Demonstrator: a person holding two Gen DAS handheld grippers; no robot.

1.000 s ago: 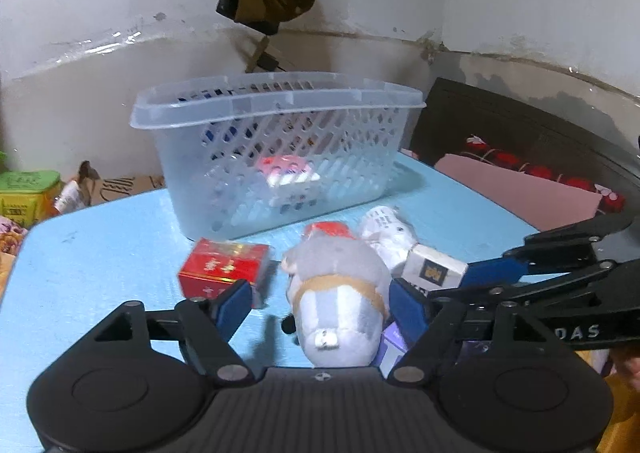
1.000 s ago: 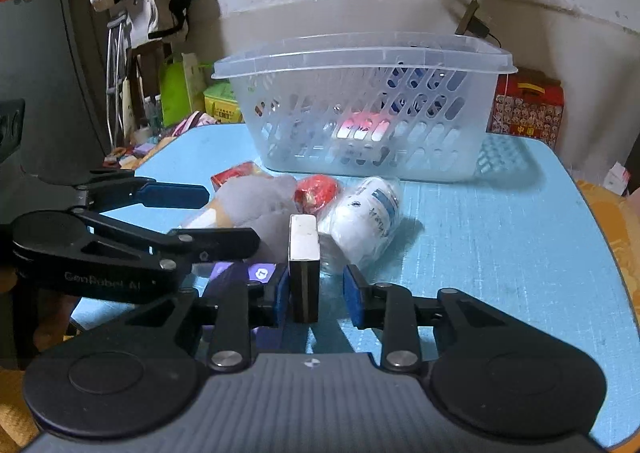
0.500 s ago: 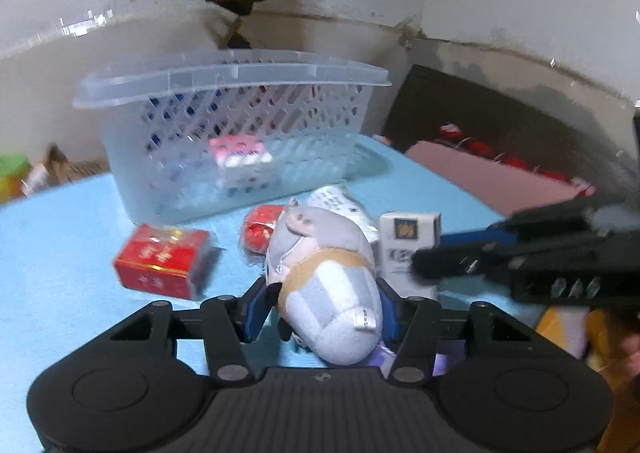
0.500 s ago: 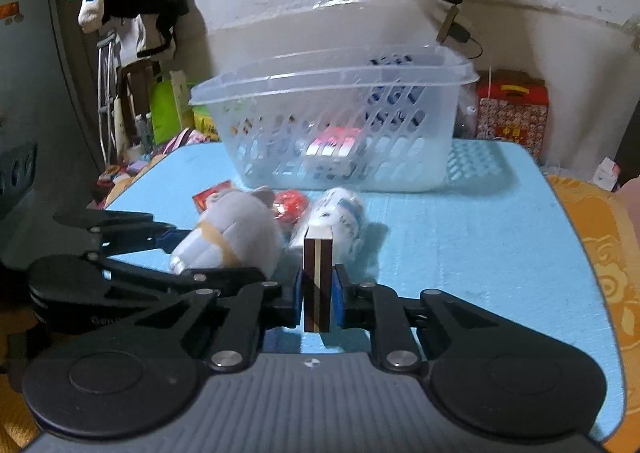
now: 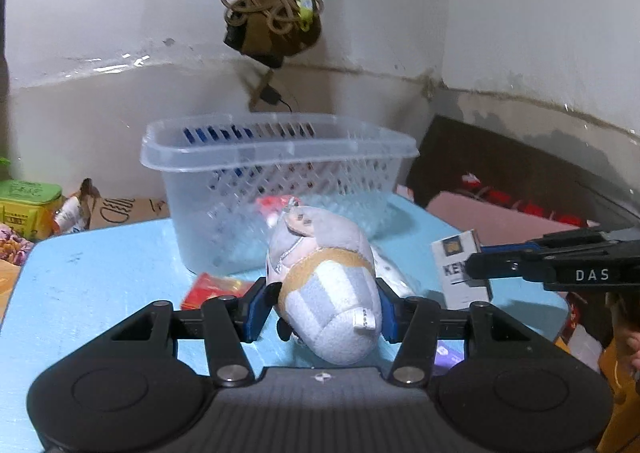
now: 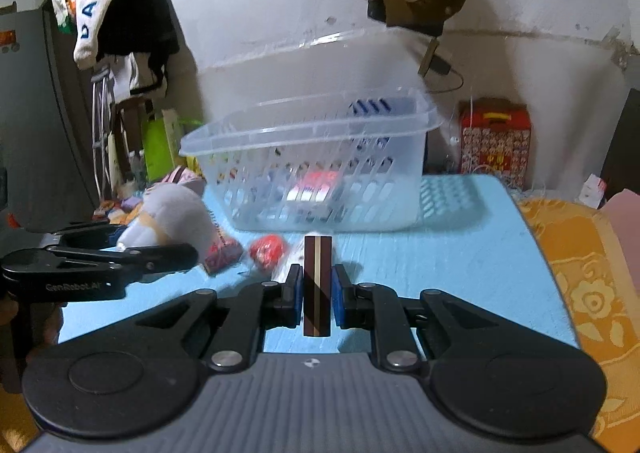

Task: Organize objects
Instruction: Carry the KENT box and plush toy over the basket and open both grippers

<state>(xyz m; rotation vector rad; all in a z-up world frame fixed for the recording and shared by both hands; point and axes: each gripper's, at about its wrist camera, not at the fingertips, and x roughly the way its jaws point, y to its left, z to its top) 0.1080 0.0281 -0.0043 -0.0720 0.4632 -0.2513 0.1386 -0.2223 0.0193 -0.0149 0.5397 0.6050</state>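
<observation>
My left gripper is shut on a grey plush toy, lifted off the blue table in front of the clear plastic basket. My right gripper is shut on a small white and brown box, held upright above the table; the same box shows at the right of the left wrist view. In the right wrist view the plush toy hangs at the left in the left gripper. The basket holds a red and white pack.
A red box and a white bottle lie on the table below the plush toy. A red wrapped thing lies ahead of the right gripper. A red carton stands behind the table. An orange cloth lies at the right.
Both grippers closed, the left on the plush toy and the right on the small box, and both lifted their things off the table towards the basket.
</observation>
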